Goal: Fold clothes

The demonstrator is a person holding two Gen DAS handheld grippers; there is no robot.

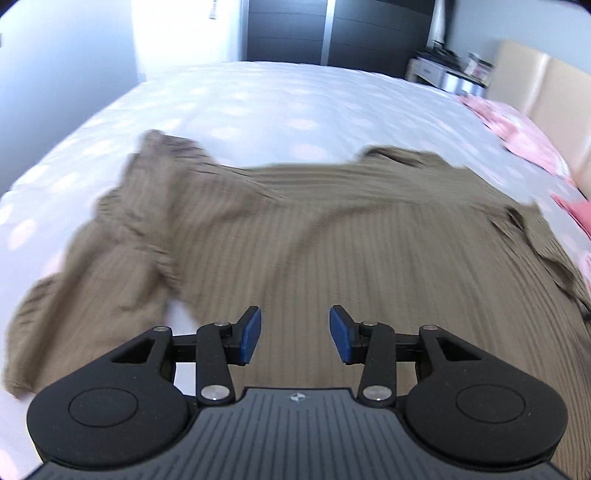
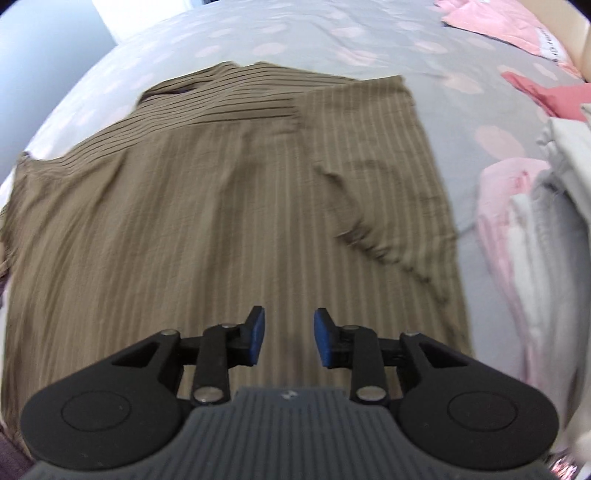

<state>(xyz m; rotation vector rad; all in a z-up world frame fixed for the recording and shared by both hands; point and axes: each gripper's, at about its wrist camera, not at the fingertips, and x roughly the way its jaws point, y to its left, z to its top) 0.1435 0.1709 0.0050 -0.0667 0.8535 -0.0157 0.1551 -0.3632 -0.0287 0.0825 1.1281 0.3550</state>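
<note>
A brown striped shirt (image 1: 332, 240) lies spread on the bed, back side up. Its left sleeve (image 1: 122, 229) is rumpled and bunched. In the right wrist view the shirt (image 2: 207, 206) has its right sleeve (image 2: 388, 177) folded in over the body. My left gripper (image 1: 295, 334) is open and empty, just above the shirt's lower part. My right gripper (image 2: 289, 336) is open and empty, also above the shirt's lower part.
The bed has a grey cover with pink dots (image 1: 258, 107). A pile of pink, white and grey clothes (image 2: 528, 221) lies right of the shirt. A pink pillow (image 1: 517, 125) and beige headboard (image 1: 546, 85) are at the right. A dark wardrobe (image 1: 332, 29) stands beyond the bed.
</note>
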